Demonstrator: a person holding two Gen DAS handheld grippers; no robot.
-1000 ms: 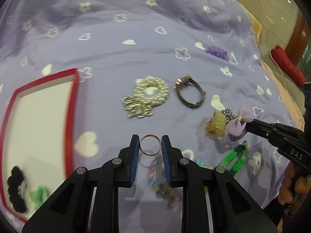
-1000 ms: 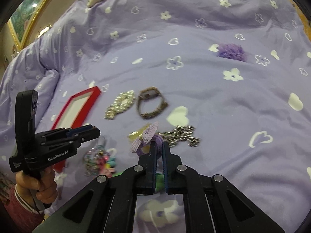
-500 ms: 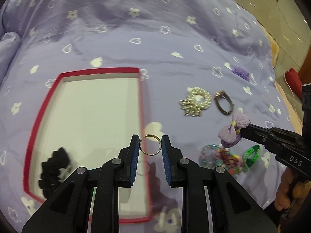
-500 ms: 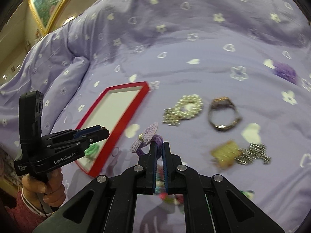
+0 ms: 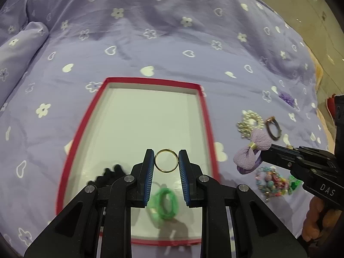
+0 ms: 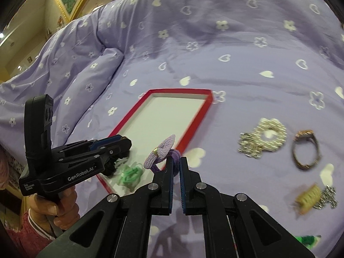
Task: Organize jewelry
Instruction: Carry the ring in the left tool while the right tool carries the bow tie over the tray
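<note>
My left gripper (image 5: pixel 166 161) is shut on a thin gold ring (image 5: pixel 166 160) and holds it above the near part of a red-rimmed box (image 5: pixel 206 116) with a white floor. A black hair tie (image 5: pixel 108 175) and a green hair tie (image 5: pixel 165 203) lie in the box. My right gripper (image 6: pixel 176 161) is shut on a purple bow hair tie (image 6: pixel 161 151), held above the bedspread just right of the box (image 6: pixel 193 122). The bow also shows in the left wrist view (image 5: pixel 252 149), and the left gripper shows in the right wrist view (image 6: pixel 120 144).
On the purple bedspread (image 5: pixel 150 43) right of the box lie a pearl bracelet (image 6: pixel 263 137), a brown bangle (image 6: pixel 305 152), a yellow clip with a silver chain (image 6: pixel 309 197), a colourful bead bracelet (image 5: pixel 272 182) and a green clip (image 6: pixel 307 239). A pillow (image 6: pixel 86 86) lies at the left.
Both grippers have moved left from the loose jewelry toward the box, each keeping its item. The left gripper with the ring is now over the box; the bow is near its right rim.
</note>
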